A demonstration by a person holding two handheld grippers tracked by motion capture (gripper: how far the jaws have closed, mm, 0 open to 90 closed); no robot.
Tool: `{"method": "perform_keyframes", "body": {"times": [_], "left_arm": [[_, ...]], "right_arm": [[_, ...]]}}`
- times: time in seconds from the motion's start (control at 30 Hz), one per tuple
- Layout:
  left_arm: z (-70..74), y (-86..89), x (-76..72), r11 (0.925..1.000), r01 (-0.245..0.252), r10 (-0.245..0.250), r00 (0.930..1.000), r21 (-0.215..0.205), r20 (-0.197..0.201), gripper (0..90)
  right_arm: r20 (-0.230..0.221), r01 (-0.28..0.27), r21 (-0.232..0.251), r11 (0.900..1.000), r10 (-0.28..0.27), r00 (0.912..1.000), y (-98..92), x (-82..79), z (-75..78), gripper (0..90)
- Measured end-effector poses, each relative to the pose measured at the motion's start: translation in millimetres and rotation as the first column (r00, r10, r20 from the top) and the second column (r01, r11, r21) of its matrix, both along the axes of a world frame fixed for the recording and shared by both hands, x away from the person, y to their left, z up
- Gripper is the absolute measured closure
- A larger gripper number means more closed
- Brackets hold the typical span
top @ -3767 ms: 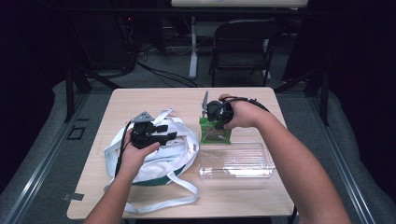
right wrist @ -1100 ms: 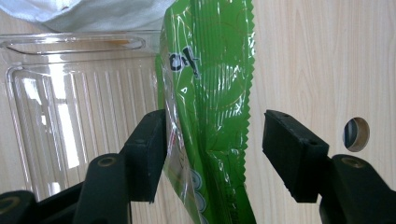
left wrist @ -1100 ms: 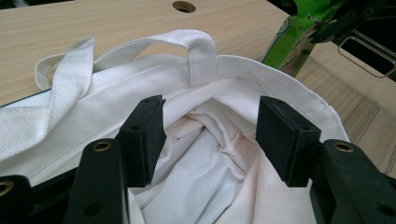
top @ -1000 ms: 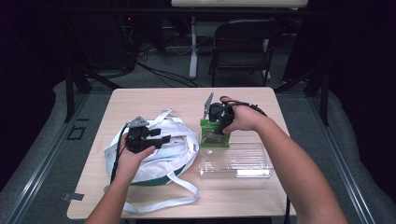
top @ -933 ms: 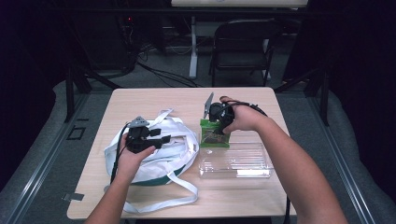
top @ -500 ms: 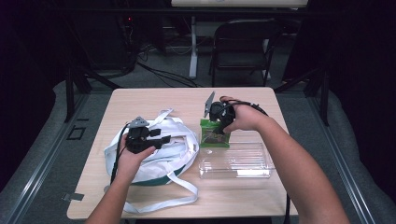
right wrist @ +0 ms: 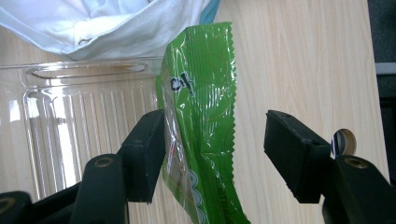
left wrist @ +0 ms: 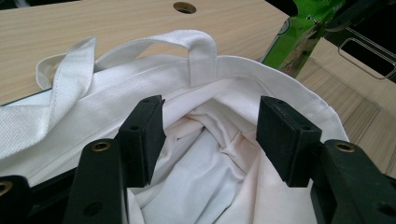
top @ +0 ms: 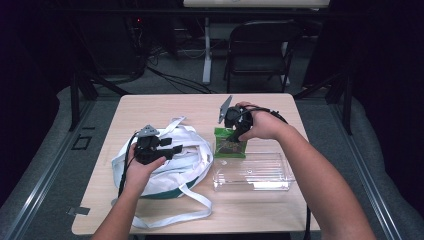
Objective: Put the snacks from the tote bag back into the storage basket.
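A white cloth tote bag [top: 172,170] lies on the left half of the table, its mouth facing up. My left gripper [top: 176,148] hovers over that mouth with its jaws open; in the left gripper view [left wrist: 210,112] only the bag's crumpled lining [left wrist: 219,158] lies beyond the pads. A green snack packet [top: 230,146] stands upright against the near-left end of a clear plastic bin [top: 255,172]. My right gripper [top: 233,134] points down over it. In the right gripper view [right wrist: 215,126] the packet [right wrist: 201,88] sits between the open jaws, close to the left pad, with a clear gap to the right pad.
The wooden table [top: 165,107] has bare surface behind the bag and to the right of the bin. A cable hole [right wrist: 343,140] lies near the packet. A folding chair [top: 260,45] and cables stand on the floor beyond the far edge.
Since the earliest frame my left gripper has edged slightly nearer the person over the bag. The right gripper and the packet have kept their places.
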State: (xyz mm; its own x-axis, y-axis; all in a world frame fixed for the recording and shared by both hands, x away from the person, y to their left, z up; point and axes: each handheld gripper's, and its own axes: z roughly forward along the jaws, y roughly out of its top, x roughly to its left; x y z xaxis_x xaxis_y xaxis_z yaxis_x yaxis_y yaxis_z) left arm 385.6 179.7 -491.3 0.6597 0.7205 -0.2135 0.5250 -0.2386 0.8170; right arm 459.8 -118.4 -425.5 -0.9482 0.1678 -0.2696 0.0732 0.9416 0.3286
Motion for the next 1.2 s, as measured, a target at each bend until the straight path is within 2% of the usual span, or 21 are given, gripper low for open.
{"method": "perform_keyframes", "body": {"times": [0.13,0.17,0.43,0.57,0.9,1.0,1.07,1.1,1.17,1.2], "left_arm": [[-0.1,-0.6,-1.0,1.0000,0.004,-0.004,1.0000,0.000,-0.003,41.4],[-0.2,-0.7,-1.1,1.0000,0.004,-0.004,1.0000,-0.001,-0.001,41.4],[-0.2,-0.1,-1.1,1.0000,0.000,0.000,1.0000,-0.004,0.001,41.4],[-0.2,-0.3,-1.2,1.0000,0.000,0.000,1.0000,-0.004,0.001,41.4],[0.3,-0.2,-2.0,1.0000,0.002,-0.002,1.0000,-0.002,0.002,41.3],[0.1,-0.2,-2.0,1.0000,0.002,-0.002,1.0000,-0.001,0.001,41.3],[-0.1,-0.6,-2.0,1.0000,0.002,-0.002,1.0000,0.000,0.002,41.3],[0.0,-0.8,-2.2,1.0000,0.003,-0.003,1.0000,0.003,-0.002,41.3],[-0.4,-1.3,-2.3,1.0000,0.000,0.000,1.0000,0.001,-0.001,41.3],[-0.4,-1.4,-2.4,1.0000,0.000,0.000,1.0000,0.002,-0.001,41.3]], "right_arm": [[0.001,0.007,0.020,1.000,-0.007,1.0000,-1.3,-1.2,4.5,38.4],[0.000,0.012,0.040,0.999,-0.012,0.9999,-2.1,-1.5,5.5,38.3],[0.003,0.028,0.098,0.995,-0.029,0.9996,-7.6,-3.7,17.2,38.1],[0.004,0.037,0.111,0.993,-0.038,0.9993,-12.5,-5.0,23.3,37.9],[0.010,0.069,0.197,0.978,-0.072,0.9974,-26.9,-10.7,39.1,37.7],[0.011,0.102,0.237,0.966,-0.107,0.9942,-30.3,-12.5,44.7,37.7],[-0.006,0.142,0.283,0.949,-0.146,0.9892,-32.7,-12.8,48.0,37.9],[-0.013,0.154,0.294,0.944,-0.157,0.9876,-33.3,-12.9,48.7,38.2],[-0.022,0.197,0.326,0.925,-0.201,0.9794,-34.3,-13.0,49.4,38.8],[-0.025,0.212,0.334,0.919,-0.216,0.9760,-35.1,-12.6,50.1,39.2]]}}
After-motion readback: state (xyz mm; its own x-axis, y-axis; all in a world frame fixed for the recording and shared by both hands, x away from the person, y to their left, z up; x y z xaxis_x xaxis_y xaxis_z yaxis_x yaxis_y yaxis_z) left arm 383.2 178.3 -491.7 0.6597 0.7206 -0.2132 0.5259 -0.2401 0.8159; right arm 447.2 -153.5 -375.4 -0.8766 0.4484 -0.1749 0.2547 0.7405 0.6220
